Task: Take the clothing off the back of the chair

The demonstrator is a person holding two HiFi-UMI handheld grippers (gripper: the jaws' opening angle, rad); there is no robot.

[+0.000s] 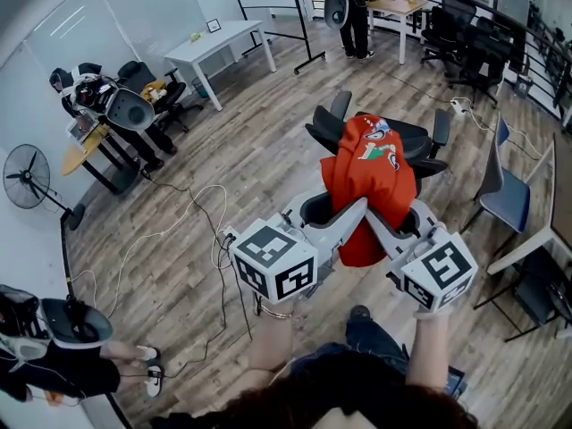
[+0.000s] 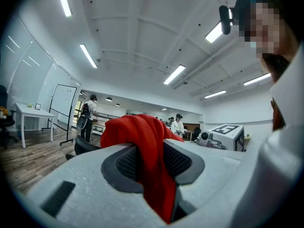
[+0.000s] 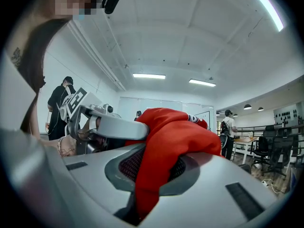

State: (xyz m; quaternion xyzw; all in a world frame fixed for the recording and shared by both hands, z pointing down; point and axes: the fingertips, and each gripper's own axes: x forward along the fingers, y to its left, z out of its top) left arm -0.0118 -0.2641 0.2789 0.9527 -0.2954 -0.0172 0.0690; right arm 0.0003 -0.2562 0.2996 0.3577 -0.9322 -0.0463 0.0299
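Note:
A red garment (image 1: pixel 370 175) with a printed patch hangs bunched over a black office chair (image 1: pixel 418 136), and both grippers hold it up. My left gripper (image 1: pixel 357 209) grips the cloth from the left and my right gripper (image 1: pixel 379 222) grips it from the right, with their tips close together. In the left gripper view, the red garment (image 2: pixel 153 175) is pinched between the dark pads (image 2: pixel 127 164) of the left gripper (image 2: pixel 152 161). In the right gripper view, the right gripper (image 3: pixel 154 169) is clamped on the red garment (image 3: pixel 171 137) in the same way, and the left gripper (image 3: pixel 111 126) shows beside it.
A white table (image 1: pixel 223 39) stands far left, and several black chairs (image 1: pixel 465 25) stand at the back right. A blue chair (image 1: pixel 502 195) and a desk edge lie to the right. Cables (image 1: pixel 192 213) trail across the wooden floor. A fan (image 1: pixel 29 179) and seated people (image 1: pixel 116 105) are on the left.

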